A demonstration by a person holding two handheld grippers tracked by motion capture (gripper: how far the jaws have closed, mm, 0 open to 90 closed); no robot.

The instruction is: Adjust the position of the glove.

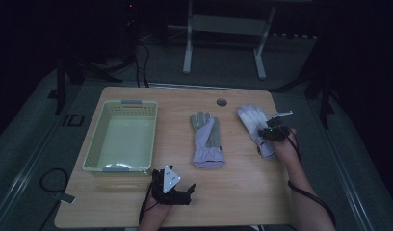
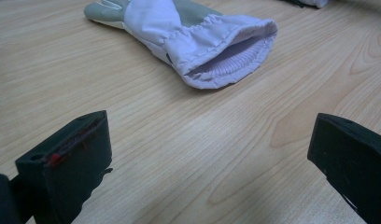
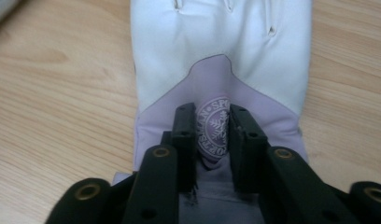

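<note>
Fabric of the white glove is bunched between your right gripper jaws, seemingly pinched at the cuff patch; confirm the grip before lifting. Left gripper jaws are spread, the grey glove well ahead.

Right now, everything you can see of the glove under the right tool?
The right glove lies flat on the table near its right edge, fingers pointing away from the person. It looks like white leather-like fabric with a lilac cuff panel bearing a round printed crest. The right tool is nearly shut, its jaws pinching a raised fold of the cuff at the crest.
</note>
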